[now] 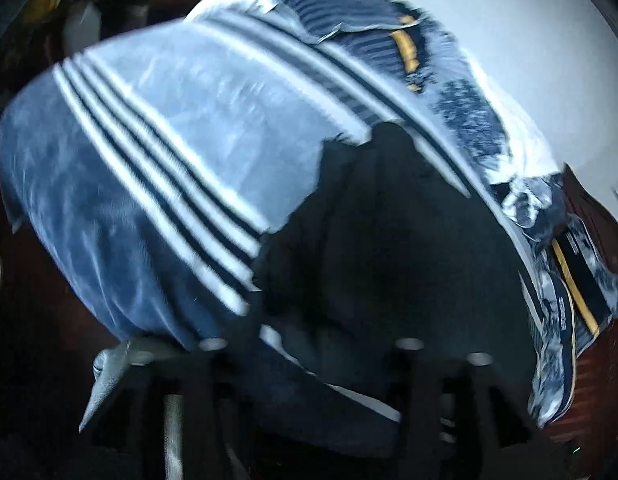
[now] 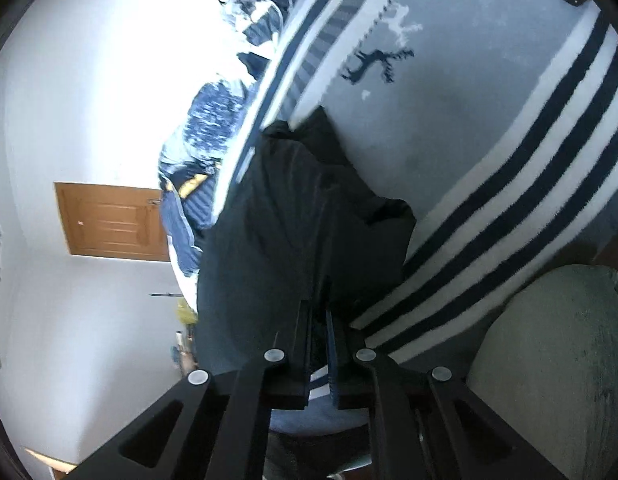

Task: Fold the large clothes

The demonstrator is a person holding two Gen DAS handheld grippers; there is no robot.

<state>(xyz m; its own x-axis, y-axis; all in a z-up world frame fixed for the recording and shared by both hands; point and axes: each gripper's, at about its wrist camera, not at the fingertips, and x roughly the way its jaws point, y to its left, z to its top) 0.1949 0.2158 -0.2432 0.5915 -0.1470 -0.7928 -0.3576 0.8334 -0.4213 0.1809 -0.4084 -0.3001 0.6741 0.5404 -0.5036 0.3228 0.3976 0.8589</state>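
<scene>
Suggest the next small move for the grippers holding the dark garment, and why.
Probably lift and spread the dark garment flat: the right gripper pinches its edge, yet it lies bunched on the striped blanket. The left gripper's grip is too blurred to judge.

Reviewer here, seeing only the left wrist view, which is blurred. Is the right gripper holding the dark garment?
Observer: Yes. The right gripper is closed on an edge of the dark garment.
Operator: Any motif on the striped blanket?
Observer: A dark deer figure on its pale blue panel.
Operator: Anything beside the blanket?
Observer: A grey-green cushion at its lower right edge.
</scene>
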